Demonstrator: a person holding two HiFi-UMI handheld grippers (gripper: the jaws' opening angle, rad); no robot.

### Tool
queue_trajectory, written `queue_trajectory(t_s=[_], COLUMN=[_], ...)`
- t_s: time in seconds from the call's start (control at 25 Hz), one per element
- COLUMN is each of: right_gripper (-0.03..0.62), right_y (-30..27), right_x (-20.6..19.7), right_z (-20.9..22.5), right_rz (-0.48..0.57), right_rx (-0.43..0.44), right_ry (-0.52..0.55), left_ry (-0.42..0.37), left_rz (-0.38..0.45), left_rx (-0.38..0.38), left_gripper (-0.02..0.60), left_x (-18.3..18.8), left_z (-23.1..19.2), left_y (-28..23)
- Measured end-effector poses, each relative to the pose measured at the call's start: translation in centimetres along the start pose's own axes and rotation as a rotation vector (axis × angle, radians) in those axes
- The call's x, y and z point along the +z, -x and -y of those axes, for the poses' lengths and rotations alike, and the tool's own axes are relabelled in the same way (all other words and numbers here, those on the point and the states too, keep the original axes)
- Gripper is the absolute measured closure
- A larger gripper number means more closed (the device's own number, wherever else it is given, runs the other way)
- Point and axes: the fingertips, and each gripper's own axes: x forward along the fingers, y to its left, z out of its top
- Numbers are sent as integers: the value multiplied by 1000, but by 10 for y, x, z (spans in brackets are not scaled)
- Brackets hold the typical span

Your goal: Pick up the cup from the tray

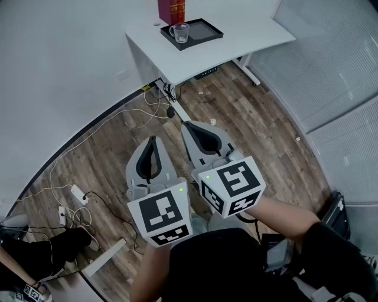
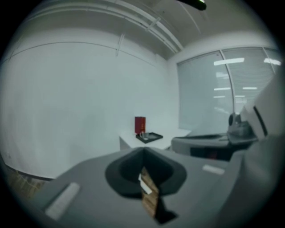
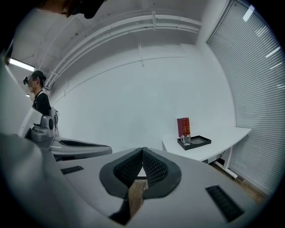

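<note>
**Operator:** Head view first. Where is the cup sitting?

**Spotter:** You're seeing the cup (image 1: 180,32) standing upright at the left end of the tray (image 1: 204,28). The tray is resting on the white worktop (image 1: 251,29) at the top centre of the frame, with a red box (image 1: 171,10) just behind. Your left gripper (image 1: 155,141) and right gripper (image 1: 192,127) are hovering side by side lower down, well apart from the cup and pointing up-frame toward it. I'd judge the right one's tips are lying slightly nearer.

**Operator:** And the left gripper view?

**Spotter:** Your jaws there are pressing together on nothing. The cup (image 2: 143,135) is showing small at mid-frame, almost straight above their meeting line.

**Operator:** The right gripper view?

**Spotter:** Those jaws are clenched too, and empty. The cup (image 3: 185,140) is sitting right of centre, so you're probably needing to swing that gripper rightward and spread the jaws before closing on the upright wall.
</note>
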Motion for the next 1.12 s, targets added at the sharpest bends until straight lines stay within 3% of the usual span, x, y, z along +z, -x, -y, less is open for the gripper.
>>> queue_trajectory(t_s=[0.36,1.12], right_gripper=[580,580], right_y=[-11,-52], right_x=[9,18], right_z=[3,39], right_rz=[12,11], right_rx=[-38,20], right_ry=[29,6], left_ry=[22,-2], left_rz=[6,-17], left_rx=[5,55], left_gripper=[580,580], left_x=[-2,13], left_z=[-18,-15], left_y=[-9,-53])
